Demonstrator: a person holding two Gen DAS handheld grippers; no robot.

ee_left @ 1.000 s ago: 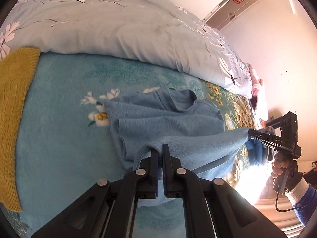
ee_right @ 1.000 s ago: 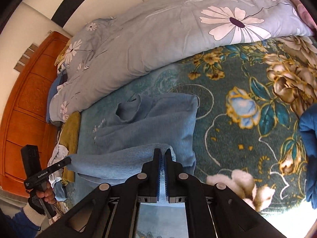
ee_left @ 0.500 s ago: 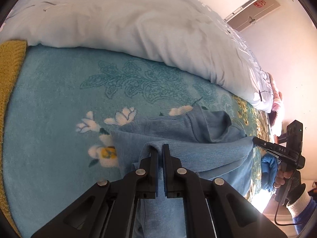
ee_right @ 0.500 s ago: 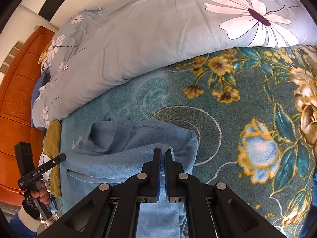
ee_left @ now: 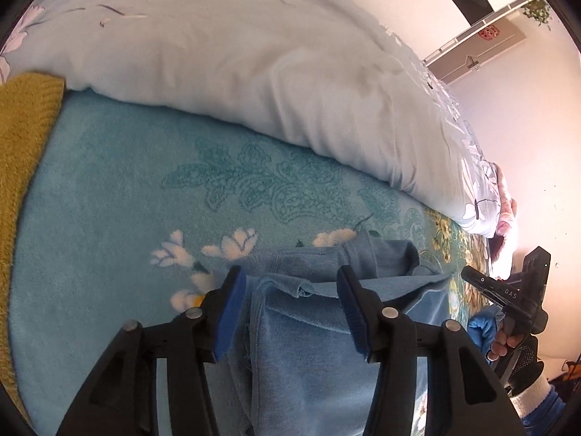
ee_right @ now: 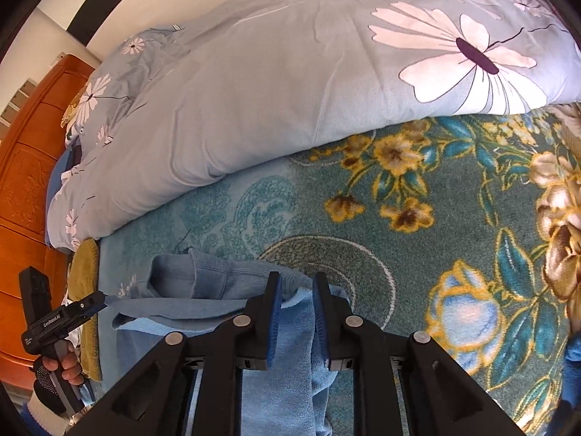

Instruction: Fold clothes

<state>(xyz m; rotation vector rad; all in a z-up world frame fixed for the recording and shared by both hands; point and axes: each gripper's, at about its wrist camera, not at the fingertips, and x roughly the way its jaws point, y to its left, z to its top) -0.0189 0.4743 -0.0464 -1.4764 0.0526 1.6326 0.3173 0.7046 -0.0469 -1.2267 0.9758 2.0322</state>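
My blue sweater [ee_left: 308,345] lies folded on the bed's teal blanket [ee_left: 120,196], collar toward twelve o'clock, long axis running toward me. My left claw [ee_left: 290,290] is opening wide around its edge; my right claw [ee_right: 296,301] opens narrowly, cloth between. Quilt [ee_right: 290,83] bunched at twelve; yellow knit [ee_left: 18,138] at nine.

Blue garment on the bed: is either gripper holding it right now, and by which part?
Nothing is held. Both the left gripper and right gripper are opening, pads clear of the blue garment, whose folded-over edge lies loose between each pair of jaws.
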